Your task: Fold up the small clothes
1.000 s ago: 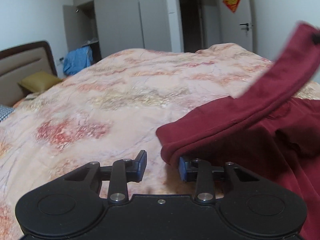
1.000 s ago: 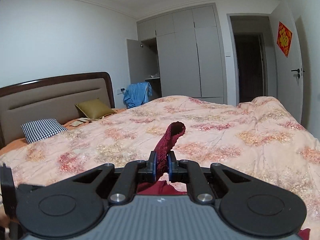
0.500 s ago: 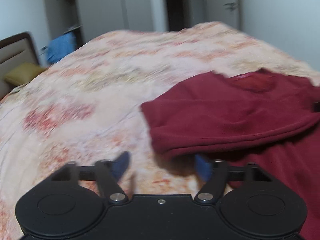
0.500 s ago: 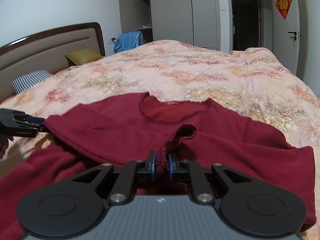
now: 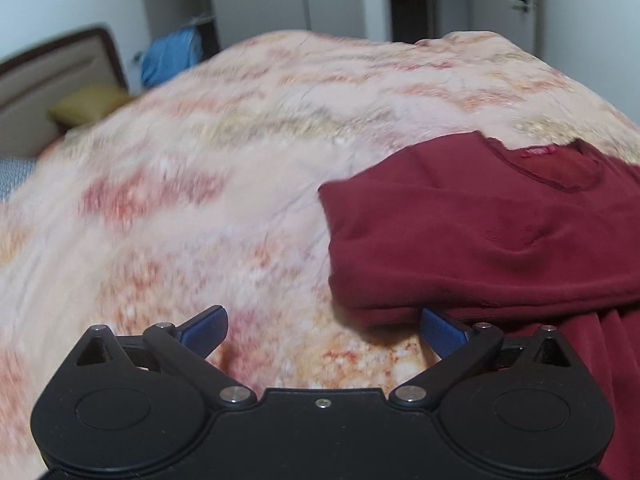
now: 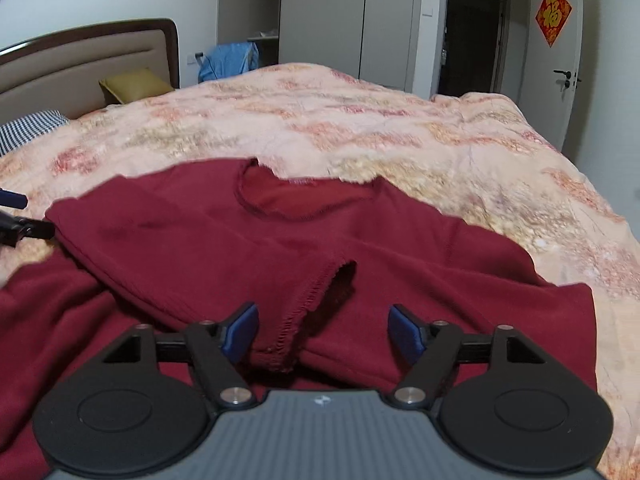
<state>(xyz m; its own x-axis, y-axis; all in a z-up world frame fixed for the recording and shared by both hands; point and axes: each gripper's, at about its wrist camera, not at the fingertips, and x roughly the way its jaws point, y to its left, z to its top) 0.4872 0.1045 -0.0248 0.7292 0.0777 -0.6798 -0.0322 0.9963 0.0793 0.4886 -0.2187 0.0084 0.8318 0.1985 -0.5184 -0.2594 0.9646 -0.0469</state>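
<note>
Opening: left tool [image 5: 323, 326], right tool [image 6: 322, 330], nothing pinched | soft maroon fleece top [image 6: 280, 248], sleeve folded across

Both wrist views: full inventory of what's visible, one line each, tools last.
garment: 1, dark red, on the bed in front, sleeve folded across its front
bedspread: 1, peach floral, covers the bed
headboard: 1, beige with dark wood rim, far left
cushion: 1, olive yellow, by the headboard
checked pillow: 1, black and white, left edge
blue cloth: 1, behind the bed near the wardrobe
wardrobe: 1, grey, back wall
door: 1, white, right, with red ornament
left tool: 1, black with blue pads, jaws opening, at the fold's left edge
right tool: 1, same, jaws opening, cuff between them
</note>
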